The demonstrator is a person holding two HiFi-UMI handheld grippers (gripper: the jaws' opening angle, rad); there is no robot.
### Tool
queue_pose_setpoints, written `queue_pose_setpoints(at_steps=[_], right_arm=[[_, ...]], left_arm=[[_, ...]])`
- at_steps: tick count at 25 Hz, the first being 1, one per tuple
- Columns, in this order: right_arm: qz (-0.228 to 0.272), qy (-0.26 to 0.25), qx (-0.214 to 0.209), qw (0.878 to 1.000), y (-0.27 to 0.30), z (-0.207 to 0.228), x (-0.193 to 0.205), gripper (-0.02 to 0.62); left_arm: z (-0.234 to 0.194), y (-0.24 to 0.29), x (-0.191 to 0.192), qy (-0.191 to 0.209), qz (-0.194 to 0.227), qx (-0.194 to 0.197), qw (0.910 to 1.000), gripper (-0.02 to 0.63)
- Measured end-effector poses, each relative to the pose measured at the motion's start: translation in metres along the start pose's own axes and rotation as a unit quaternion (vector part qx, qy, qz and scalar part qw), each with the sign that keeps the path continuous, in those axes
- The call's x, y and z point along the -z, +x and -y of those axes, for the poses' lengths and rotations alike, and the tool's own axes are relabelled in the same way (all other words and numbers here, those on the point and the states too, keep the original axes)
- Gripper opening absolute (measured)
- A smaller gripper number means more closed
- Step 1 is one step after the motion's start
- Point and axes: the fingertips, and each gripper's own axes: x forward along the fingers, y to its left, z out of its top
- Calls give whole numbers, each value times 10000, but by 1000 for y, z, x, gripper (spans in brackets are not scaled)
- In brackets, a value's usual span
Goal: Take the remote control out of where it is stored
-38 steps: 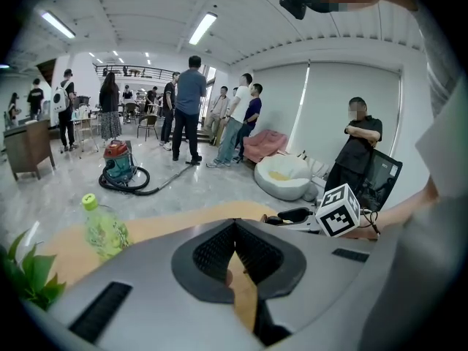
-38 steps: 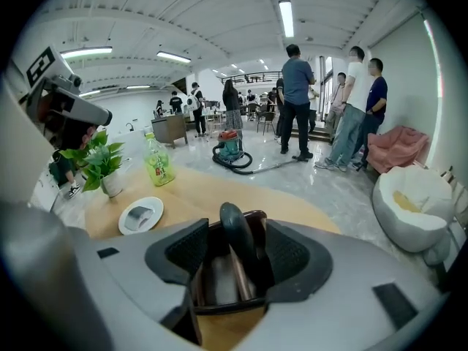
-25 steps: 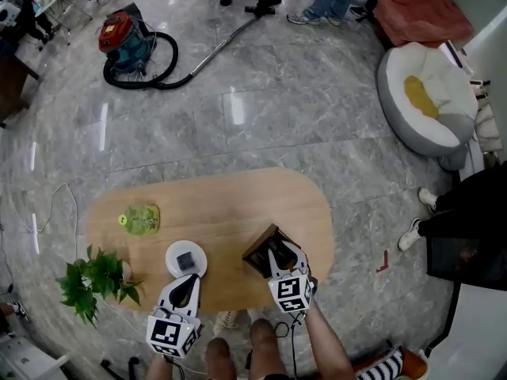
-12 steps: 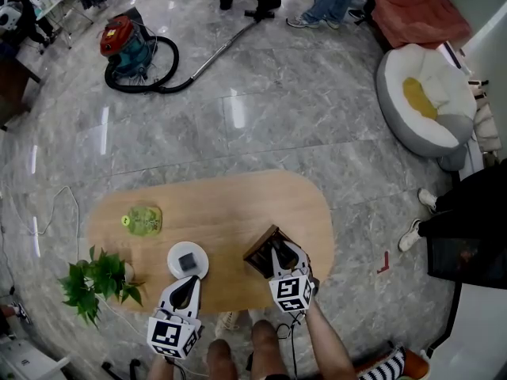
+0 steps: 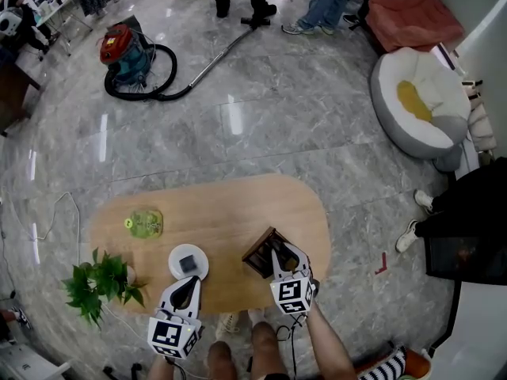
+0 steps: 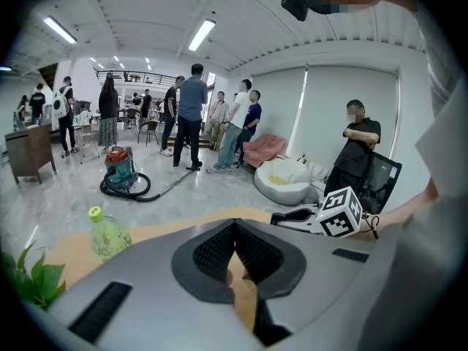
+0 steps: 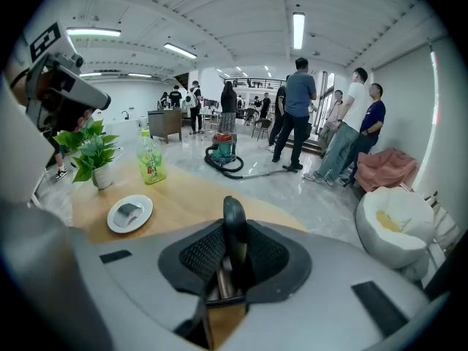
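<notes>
Table (image 5: pixel 238 204) unchanged; right gripper (image 5: pixel 279 254) jaws just closing on remote control (image 7: pixel 234 224), seemingly

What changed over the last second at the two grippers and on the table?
The right gripper has just been closing its jaws, and they are now shut on the remote control at the wooden holder. The head view shows no clear travel of that gripper. Unchanged: the left gripper, shut and empty beside the white plate, the green bottle and the plant.
</notes>
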Motion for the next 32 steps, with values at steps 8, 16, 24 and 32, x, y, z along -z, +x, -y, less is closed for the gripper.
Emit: queue_pose_setpoints(at_steps=[8, 16, 24, 32], right_arm=[[134, 52, 76, 9999, -24, 5, -20, 95], [521, 197, 310, 9980, -73, 13, -52, 95], [694, 259, 705, 9948, -116, 41, -58, 95], [465, 236, 931, 9943, -135, 66, -10, 95]], left_arm=[[7, -8, -18, 142, 76, 70, 9998, 6], [24, -17, -38, 313, 133, 270, 9991, 6], [51, -13, -52, 462, 171, 504, 9975, 6], [77, 3, -38, 570, 28, 682, 9960, 6]])
